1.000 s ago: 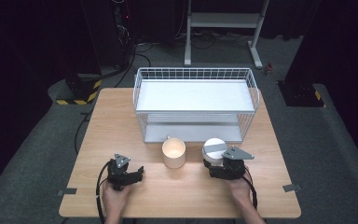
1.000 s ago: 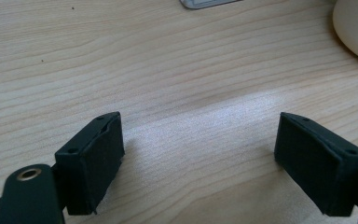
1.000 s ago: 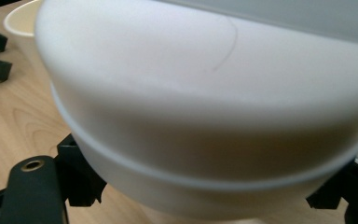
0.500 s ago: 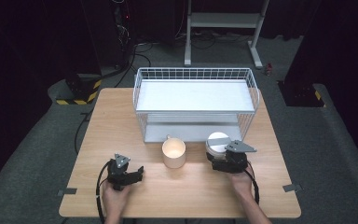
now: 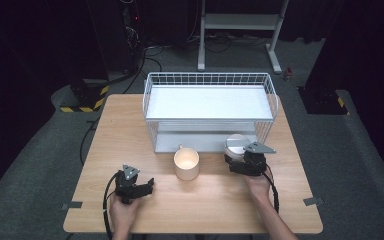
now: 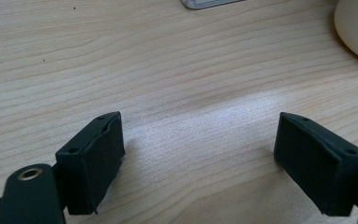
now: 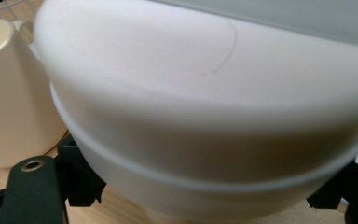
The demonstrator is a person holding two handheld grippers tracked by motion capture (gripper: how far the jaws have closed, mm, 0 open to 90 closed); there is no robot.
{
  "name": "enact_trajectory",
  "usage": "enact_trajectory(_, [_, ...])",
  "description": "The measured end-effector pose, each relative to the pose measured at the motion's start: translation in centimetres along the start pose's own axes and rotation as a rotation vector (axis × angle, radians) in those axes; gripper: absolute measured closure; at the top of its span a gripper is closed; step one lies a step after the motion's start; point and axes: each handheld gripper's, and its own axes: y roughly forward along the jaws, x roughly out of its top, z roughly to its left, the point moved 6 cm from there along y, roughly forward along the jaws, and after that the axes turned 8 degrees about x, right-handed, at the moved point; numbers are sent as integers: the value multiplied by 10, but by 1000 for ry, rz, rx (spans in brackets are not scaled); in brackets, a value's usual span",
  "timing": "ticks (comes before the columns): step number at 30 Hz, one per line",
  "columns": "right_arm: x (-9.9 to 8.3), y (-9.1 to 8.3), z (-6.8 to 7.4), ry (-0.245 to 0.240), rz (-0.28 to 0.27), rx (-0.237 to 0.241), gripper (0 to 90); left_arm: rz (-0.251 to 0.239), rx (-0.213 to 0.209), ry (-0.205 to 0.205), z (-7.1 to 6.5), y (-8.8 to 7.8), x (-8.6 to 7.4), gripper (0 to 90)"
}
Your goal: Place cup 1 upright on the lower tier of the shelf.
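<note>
Pale wood-grain table [image 5: 105,145], round smooth white bowl [image 7: 205,116] btwn right tongs [image 5: 240,161]

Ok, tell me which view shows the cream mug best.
The high view: the cream mug shows whole from above, standing on the table before the wire rack. The right gripper view catches its side and rim beside the white bowl; the left gripper view shows just a curved edge.

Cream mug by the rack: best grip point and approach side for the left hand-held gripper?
Take the cream mug across its round body, coming from its left-front, where the left hand-held gripper rests with jaws open. The mug stands upright, its small handle turned toward the wire rack, so that side looks cramped. The white bowl crowds its right.
</note>
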Motion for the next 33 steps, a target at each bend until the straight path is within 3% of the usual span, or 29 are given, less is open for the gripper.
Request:
enact_trajectory(13, [11,12,-17,23,9,-58,182,0,1,0,0,0,0,163])
enact_trajectory(33, [20,26,-30,31,4,-91,183,0,0,-2,0,0,0,164])
